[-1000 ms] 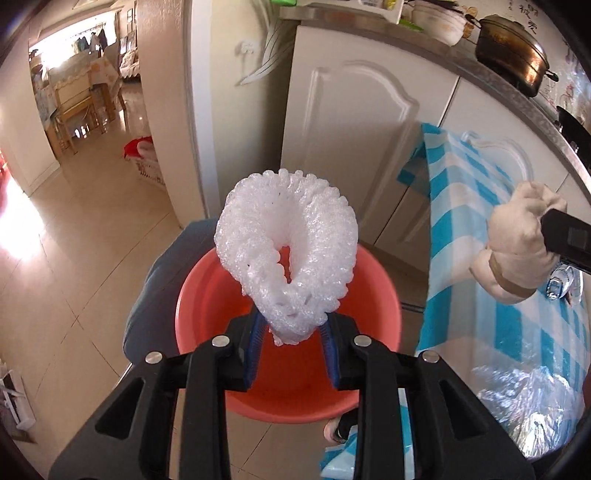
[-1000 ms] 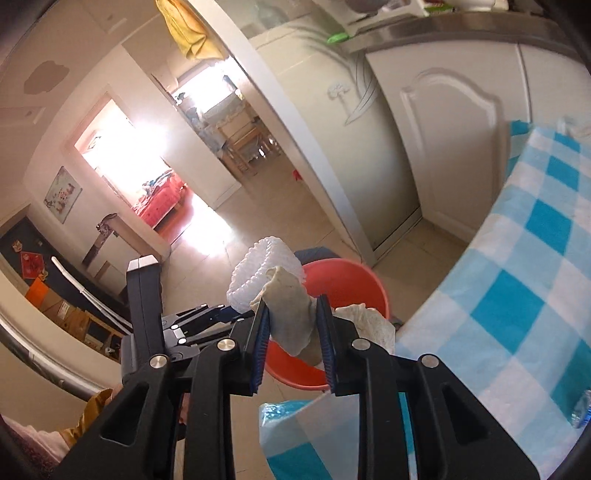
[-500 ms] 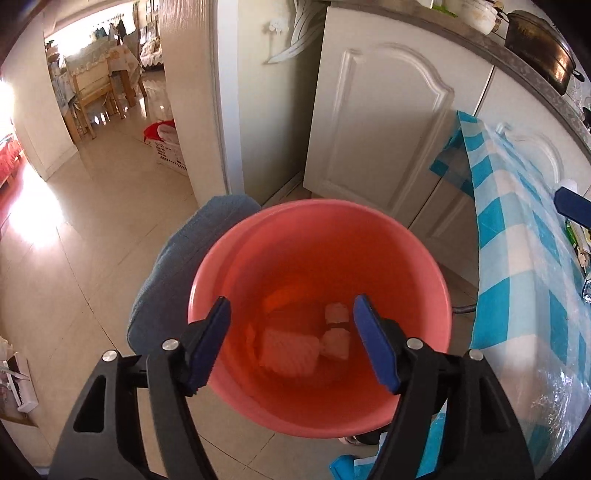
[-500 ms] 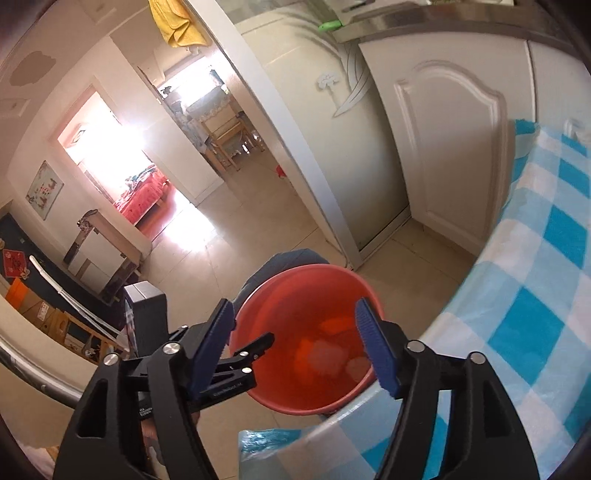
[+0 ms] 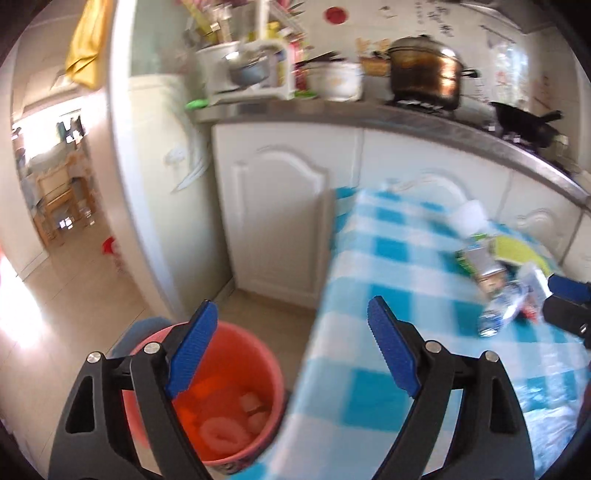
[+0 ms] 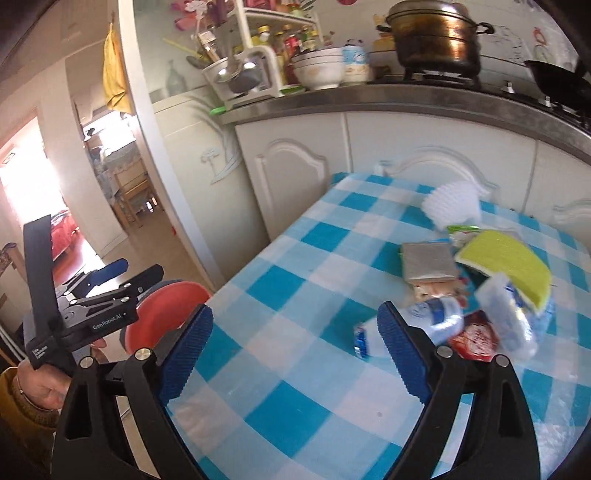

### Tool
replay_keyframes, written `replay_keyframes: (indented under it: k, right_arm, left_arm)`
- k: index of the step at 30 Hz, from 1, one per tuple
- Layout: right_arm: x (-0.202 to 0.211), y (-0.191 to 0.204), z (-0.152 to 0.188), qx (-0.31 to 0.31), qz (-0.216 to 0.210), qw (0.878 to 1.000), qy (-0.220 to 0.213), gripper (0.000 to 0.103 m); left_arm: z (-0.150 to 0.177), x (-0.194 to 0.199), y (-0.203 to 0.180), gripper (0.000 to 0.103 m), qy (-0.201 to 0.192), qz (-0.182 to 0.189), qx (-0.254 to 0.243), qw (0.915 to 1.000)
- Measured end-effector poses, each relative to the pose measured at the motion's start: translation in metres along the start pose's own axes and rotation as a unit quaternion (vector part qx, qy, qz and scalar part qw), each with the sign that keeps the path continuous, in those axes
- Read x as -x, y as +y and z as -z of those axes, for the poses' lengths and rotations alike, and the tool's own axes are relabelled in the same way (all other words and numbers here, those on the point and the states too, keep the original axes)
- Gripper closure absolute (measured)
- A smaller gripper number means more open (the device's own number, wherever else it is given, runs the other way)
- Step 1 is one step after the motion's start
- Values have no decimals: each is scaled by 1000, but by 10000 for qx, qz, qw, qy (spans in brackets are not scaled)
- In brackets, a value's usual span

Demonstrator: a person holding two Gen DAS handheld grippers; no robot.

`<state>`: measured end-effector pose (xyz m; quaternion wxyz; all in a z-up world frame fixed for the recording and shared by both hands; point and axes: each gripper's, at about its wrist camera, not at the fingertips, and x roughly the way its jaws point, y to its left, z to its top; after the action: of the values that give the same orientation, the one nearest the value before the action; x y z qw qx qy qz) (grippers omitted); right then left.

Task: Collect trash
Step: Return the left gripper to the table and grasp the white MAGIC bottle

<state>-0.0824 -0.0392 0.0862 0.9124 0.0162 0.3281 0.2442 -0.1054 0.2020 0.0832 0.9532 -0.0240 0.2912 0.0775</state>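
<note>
- Holding nothing, the left gripper [image 5: 291, 343] has its ribbed blue pads [image 5: 192, 350] spread wide; black angular frame, silver rivets at the pivots.
- Right gripper [image 6: 293, 349] likewise gaping and empty, pads of the same ridged blue rubber.
- Red plastic bucket [image 5: 236, 454], round and smooth-walled, stands on the tiled floor just beside the table edge, below the left gripper. Inside lie pale scraps, including a white foam net sleeve [image 5: 223, 432] curled at the bottom; the other pieces are too blurred to identify.
- Table carries a blue-and-white checked tablecloth [image 6: 295, 266], glossy, possibly under a clear plastic film.
- Trash cluster sits on the cloth ahead of the right gripper: a second white foam net [image 6: 450, 205], knobbly and folded; a flat silver foil packet [image 6: 426, 260], rectangular; a yellow-green sponge [image 6: 506, 262], curved oblong; a crumpled clear plastic bottle [image 6: 439, 321] with blue label, lying on its side just beyond the right pad; a red wrapper [image 6: 474, 338] touching the bottle.
- White panelled cabinet doors [image 6: 291, 192] stand behind the table under a grey steel counter bearing a tarnished metal pot [image 6: 437, 35] and a ceramic bowl [image 6: 319, 68].
</note>
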Motion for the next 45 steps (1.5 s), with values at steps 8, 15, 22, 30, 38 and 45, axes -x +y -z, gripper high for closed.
replay_keyframes:
  k: [8, 15, 22, 30, 38, 45]
  right_arm:
    - [51, -47, 13, -337, 597, 9968, -403, 13]
    - [74, -80, 23, -585, 1062, 9910, -567, 13]
    - [85, -114, 31, -917, 1343, 9847, -627, 12]
    - [80, -160, 38, -1560, 1081, 9802, -560, 11]
    - [54, -209, 38, -2745, 156, 9607, -389, 11]
    - [24, -189, 26, -1978, 62, 9802, -110, 29]
  left_arm:
    - [-18, 9, -106, 19, -205, 785, -416, 9958]
    - [-24, 8, -162, 19, -155, 1047, -715, 9918]
    - [-24, -4, -183, 17, 105, 1108, -916, 9896]
    - [-16, -23, -187, 16, 482, 1670, -953, 9802]
    - [1, -45, -187, 17, 836, 2300, -1280, 9611]
    - [16, -73, -202, 17, 1016, 2335, -1862, 9489]
